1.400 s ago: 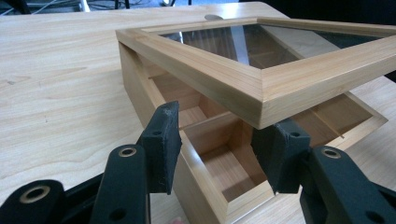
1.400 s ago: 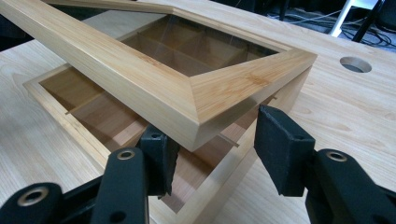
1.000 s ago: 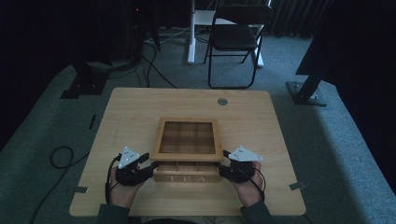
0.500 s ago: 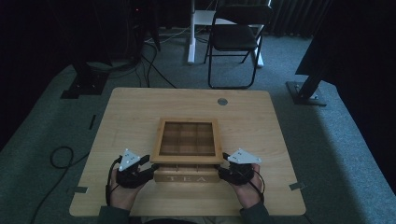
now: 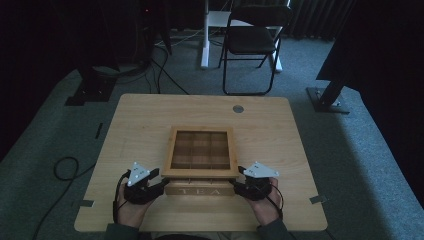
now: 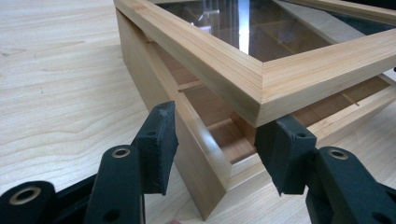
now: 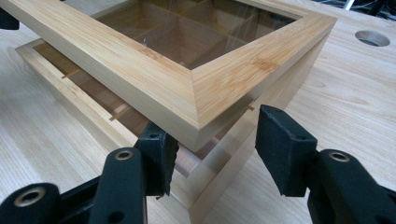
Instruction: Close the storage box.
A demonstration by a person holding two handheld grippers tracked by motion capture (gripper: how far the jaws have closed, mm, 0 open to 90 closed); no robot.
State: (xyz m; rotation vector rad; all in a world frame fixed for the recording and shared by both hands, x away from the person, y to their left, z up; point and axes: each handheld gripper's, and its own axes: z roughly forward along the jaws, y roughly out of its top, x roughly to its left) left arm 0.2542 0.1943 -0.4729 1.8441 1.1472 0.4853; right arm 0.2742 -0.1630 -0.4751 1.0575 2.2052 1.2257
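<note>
A wooden tea box point(image 5: 200, 191) with "TEA" on its front stands near the table's front edge. Its glass-paned lid point(image 5: 200, 173) is tilted up at the front, leaving a gap over the dividers. My left gripper point(image 5: 161, 181) is at the front left corner. In the left gripper view point(image 6: 219, 140) one jaw lies outside the box wall point(image 6: 154, 79) and the other under the lid's corner point(image 6: 261, 88). My right gripper point(image 5: 239, 181) mirrors it at the front right corner point(image 7: 215, 144), one jaw under the lid point(image 7: 196, 98), one outside. Both stand open, not clamped.
The light wooden table point(image 5: 150, 115) has a round cable hole point(image 5: 238, 108) at its back. A folding chair point(image 5: 252, 40) and stand bases point(image 5: 327, 102) are on the carpet behind. A cable loop point(image 5: 65, 167) lies on the floor at the left.
</note>
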